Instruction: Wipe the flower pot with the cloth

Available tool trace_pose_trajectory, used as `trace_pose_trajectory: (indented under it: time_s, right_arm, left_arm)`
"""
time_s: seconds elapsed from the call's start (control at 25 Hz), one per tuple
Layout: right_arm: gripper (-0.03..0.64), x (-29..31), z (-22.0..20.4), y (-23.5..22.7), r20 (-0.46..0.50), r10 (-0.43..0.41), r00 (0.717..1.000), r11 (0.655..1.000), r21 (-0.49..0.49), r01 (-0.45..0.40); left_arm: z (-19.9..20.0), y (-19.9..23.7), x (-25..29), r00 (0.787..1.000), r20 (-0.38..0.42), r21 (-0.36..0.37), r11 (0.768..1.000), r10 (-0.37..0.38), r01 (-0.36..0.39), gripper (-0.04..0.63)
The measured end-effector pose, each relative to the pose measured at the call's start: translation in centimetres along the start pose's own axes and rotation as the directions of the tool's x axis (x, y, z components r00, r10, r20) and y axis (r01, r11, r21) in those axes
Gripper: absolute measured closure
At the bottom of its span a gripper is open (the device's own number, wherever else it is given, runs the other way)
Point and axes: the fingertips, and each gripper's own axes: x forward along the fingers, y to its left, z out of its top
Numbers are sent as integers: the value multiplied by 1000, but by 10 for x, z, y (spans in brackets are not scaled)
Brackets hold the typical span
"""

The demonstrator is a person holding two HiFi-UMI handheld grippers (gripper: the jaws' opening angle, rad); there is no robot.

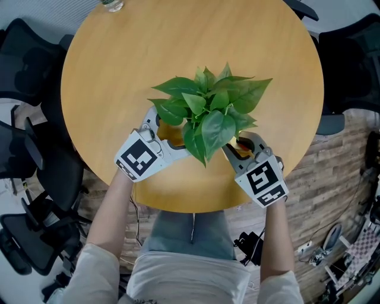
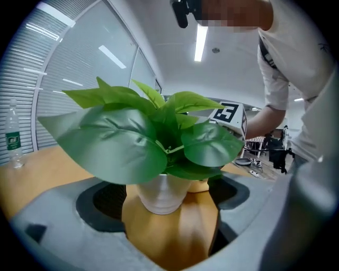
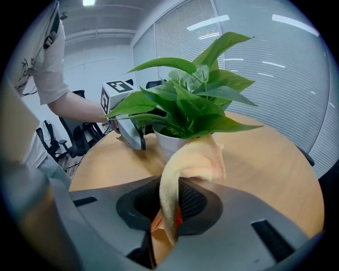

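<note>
A leafy green plant (image 1: pixel 208 113) stands near the front of the round wooden table (image 1: pixel 119 71). In the head view its leaves hide the pot. The left gripper view shows the white flower pot (image 2: pixel 161 193) standing between the wide-open jaws of my left gripper (image 2: pixel 168 211), with table visible on both sides of it. In the head view my left gripper (image 1: pixel 168 132) sits at the plant's left. My right gripper (image 1: pixel 240 145) is at the plant's right, shut on a pale yellow cloth (image 3: pixel 190 164). The cloth's free end lies against the pot (image 3: pixel 169 143).
A water bottle (image 1: pixel 111 5) stands at the table's far edge. Dark office chairs (image 1: pixel 29 65) ring the table on both sides. The table's front edge is just behind both grippers. Cables and small items (image 1: pixel 332 243) lie on the floor at the lower right.
</note>
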Motion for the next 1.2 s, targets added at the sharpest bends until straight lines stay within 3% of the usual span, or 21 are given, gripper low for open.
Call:
trace_pose_trajectory:
  time_s: [0.24,0.68,0.92,1.2]
  right_arm:
    - [563,2,0,6,-3,0,1000,1000,-5,0]
    - [563,-1,0,1,-1,-8,1000,1000,15,8]
    - [563,-10,-6,-26,-20,-96,995,993,65,97]
    - [563,-9,-1,-34,-26,-116,993,991,68,117]
  left_arm:
    - [6,0,5,997,38,-1,997,-73,73,117]
    - [8,8,8,998,48,-28,999,-28,29,143]
    - [7,7,12,993,15,-89,989,121,-119,144]
    - [6,7,15,940,-19,-154,928,340,-338,153]
